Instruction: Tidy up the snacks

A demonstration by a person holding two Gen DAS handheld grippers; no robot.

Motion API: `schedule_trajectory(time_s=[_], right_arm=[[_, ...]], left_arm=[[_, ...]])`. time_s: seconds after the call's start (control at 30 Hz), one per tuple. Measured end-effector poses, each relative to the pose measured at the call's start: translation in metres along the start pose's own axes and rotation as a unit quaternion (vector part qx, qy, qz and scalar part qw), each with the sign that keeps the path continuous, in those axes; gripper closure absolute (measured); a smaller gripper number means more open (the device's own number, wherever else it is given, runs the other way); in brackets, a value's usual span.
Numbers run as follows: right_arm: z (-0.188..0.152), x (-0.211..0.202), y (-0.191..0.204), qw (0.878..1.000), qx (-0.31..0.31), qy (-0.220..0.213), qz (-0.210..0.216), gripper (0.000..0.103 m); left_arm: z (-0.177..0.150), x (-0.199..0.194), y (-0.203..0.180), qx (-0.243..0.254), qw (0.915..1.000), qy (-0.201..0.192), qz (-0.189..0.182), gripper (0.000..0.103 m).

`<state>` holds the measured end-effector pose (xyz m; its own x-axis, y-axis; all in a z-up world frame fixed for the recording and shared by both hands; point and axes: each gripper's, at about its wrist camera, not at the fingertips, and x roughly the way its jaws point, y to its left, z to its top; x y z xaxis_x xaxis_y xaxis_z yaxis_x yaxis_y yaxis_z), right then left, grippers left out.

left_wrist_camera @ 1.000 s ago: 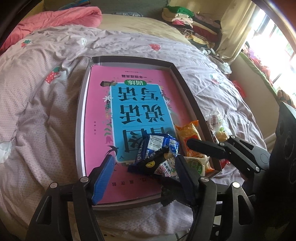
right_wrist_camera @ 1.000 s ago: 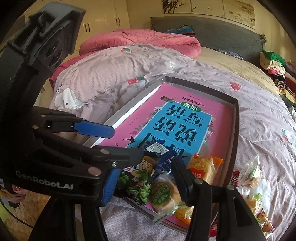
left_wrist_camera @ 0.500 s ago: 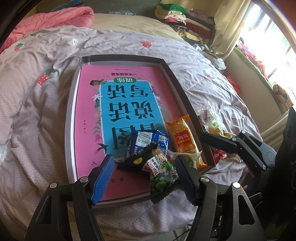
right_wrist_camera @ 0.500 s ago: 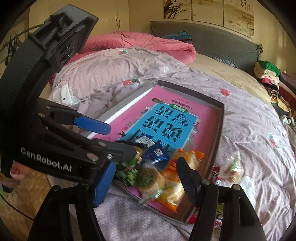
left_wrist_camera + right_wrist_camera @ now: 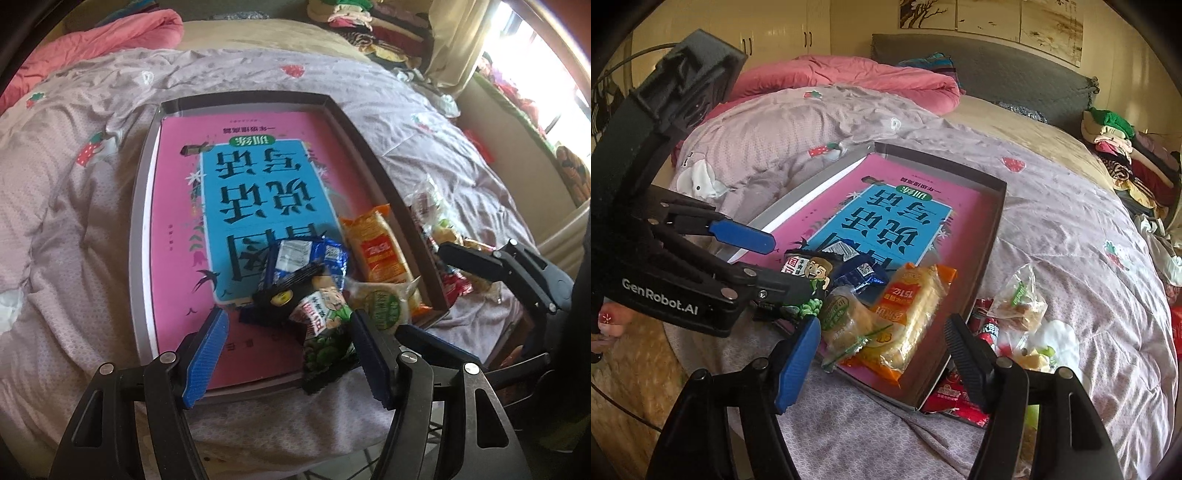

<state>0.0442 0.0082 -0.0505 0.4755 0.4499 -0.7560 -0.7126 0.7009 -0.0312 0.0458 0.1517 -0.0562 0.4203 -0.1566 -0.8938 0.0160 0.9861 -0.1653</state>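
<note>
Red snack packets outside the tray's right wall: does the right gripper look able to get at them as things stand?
Probably yes. The right gripper is open and empty, and the red snack packets lie on the bedspread beside its right finger. Only the tray wall partly covers them; nothing lies on top.

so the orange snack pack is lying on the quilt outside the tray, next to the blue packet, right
Not quite: the orange snack pack lies inside the tray, on the pink book, next to the blue packet. The right wrist view shows it within the tray's wall.
</note>
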Motion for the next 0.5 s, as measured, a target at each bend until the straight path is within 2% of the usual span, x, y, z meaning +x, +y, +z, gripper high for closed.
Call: schedule_trajectory(time_s=[0.17, 0.5], right_arm=[[0.0, 0.003, 0.005, 1.0, -0.01, 0.001, -0.001, 0.034], [0.0, 0.009, 0.004, 1.0, -0.009, 0.007, -0.013, 0.034]], left_arm=[[-0.001, -0.001, -0.003, 0.006, 1.0, 0.0, -0.002, 0.053], [0.002, 0.001, 0.012, -0.028, 0.9996, -0.01, 0.005, 0.052]])
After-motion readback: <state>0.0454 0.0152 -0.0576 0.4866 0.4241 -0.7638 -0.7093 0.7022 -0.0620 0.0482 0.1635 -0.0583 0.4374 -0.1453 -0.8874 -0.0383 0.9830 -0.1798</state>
